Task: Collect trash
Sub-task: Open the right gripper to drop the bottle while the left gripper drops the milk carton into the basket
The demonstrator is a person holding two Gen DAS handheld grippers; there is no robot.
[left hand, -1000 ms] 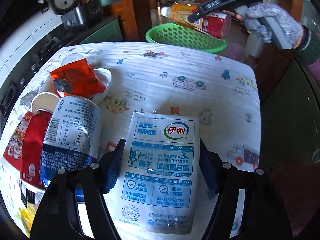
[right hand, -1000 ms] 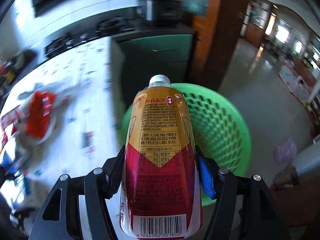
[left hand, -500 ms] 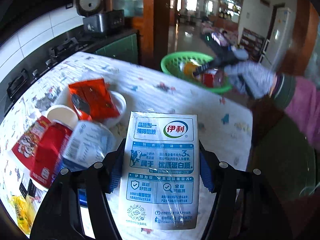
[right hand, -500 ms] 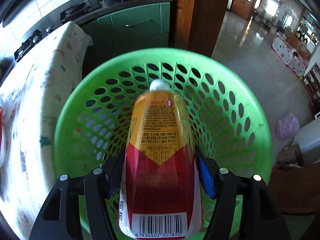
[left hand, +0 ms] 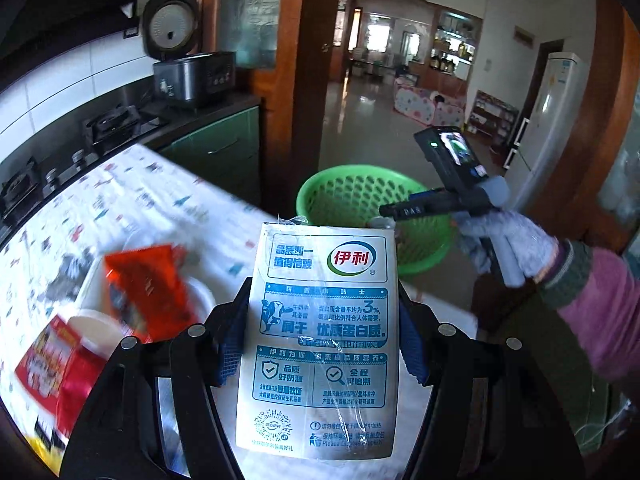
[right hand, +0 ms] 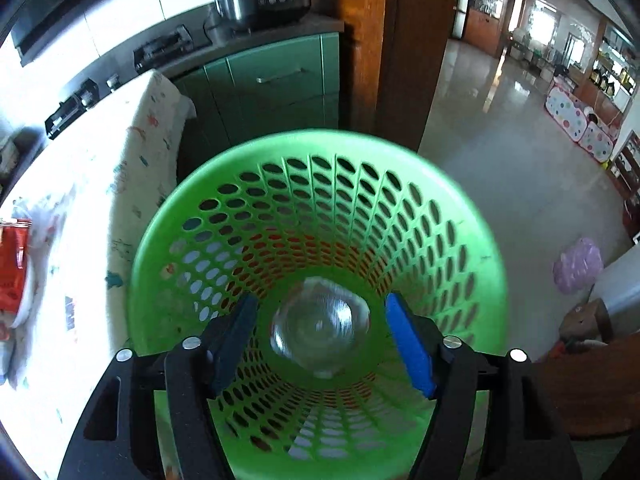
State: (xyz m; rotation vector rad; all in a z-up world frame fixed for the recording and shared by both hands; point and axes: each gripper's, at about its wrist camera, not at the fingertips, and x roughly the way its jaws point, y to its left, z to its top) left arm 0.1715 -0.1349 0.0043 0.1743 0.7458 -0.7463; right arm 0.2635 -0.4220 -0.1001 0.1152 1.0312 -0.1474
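Observation:
My left gripper [left hand: 320,344] is shut on a white and blue milk carton [left hand: 320,340] and holds it above the table, toward the green mesh basket [left hand: 352,196]. My right gripper [right hand: 320,340] is open and empty above the basket [right hand: 312,208]. The drink bottle [right hand: 320,328] lies blurred inside the basket, its clear bottom toward the camera, between and below the fingers. The right gripper also shows in the left wrist view [left hand: 390,212], over the basket's rim.
The table with a cartoon-print cloth [left hand: 132,200] holds an orange snack bag [left hand: 144,288] in a white bowl, a paper cup [left hand: 96,328] and red packaging [left hand: 52,360]. Green cabinets [right hand: 272,84] and a wooden door post [right hand: 404,48] stand behind the basket.
My right gripper opened and the drink bottle dropped into the basket. My left gripper lifted the milk carton off the table and moved it toward the basket.

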